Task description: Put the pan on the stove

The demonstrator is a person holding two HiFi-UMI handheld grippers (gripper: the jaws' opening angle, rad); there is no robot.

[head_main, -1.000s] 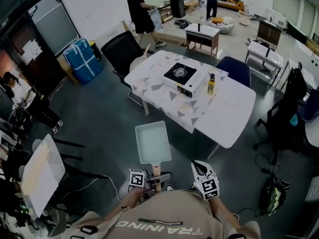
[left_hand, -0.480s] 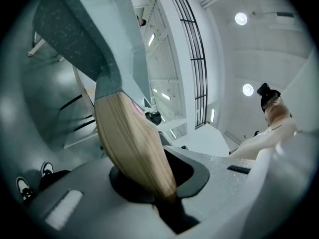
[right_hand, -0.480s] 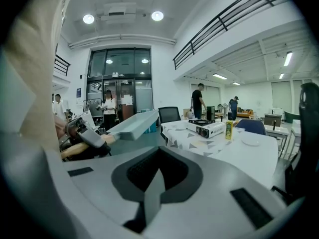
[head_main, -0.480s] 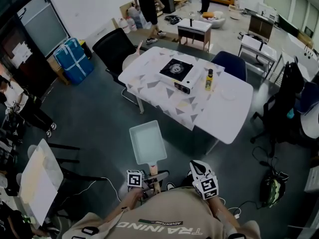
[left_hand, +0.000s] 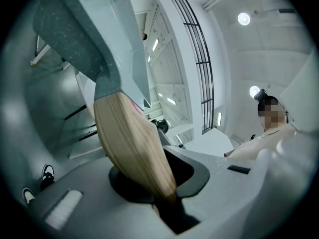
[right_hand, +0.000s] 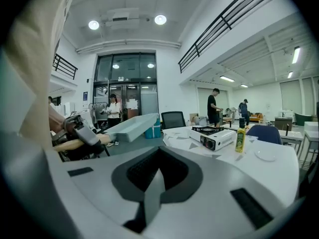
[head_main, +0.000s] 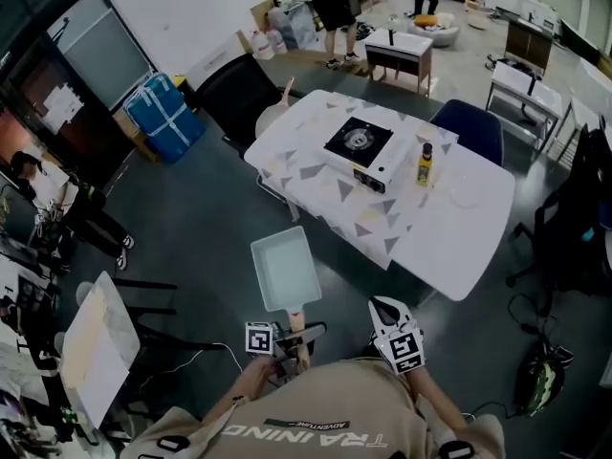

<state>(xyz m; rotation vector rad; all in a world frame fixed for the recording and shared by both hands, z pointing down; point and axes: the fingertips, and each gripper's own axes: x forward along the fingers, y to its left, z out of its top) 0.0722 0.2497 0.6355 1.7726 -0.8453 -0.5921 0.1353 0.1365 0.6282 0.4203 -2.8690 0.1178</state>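
A pale rectangular pan [head_main: 285, 271] with a wooden handle [head_main: 296, 320] is held out level above the dark floor, short of the table. My left gripper [head_main: 287, 340] is shut on that handle [left_hand: 132, 143], and the pan body [left_hand: 89, 39] rises beyond the jaws. To the right, my right gripper [head_main: 385, 316] is shut with nothing in it [right_hand: 152, 193]. The portable gas stove [head_main: 361, 147] stands on the white table [head_main: 449, 237] ahead, its black burner bare. The right gripper view shows the pan [right_hand: 132, 126] at left and the stove [right_hand: 213, 136] farther off.
A yellow bottle [head_main: 424, 165] and a small white plate [head_main: 466, 191] stand right of the stove. A black chair [head_main: 234, 94] and a blue chair [head_main: 473, 132] flank the table. A slanted board [head_main: 96, 338] is at my left. People stand at the far back.
The pan stays held level in my left gripper. The table and stove have shifted slightly right and nearer in the head view. My right gripper has kept its place.
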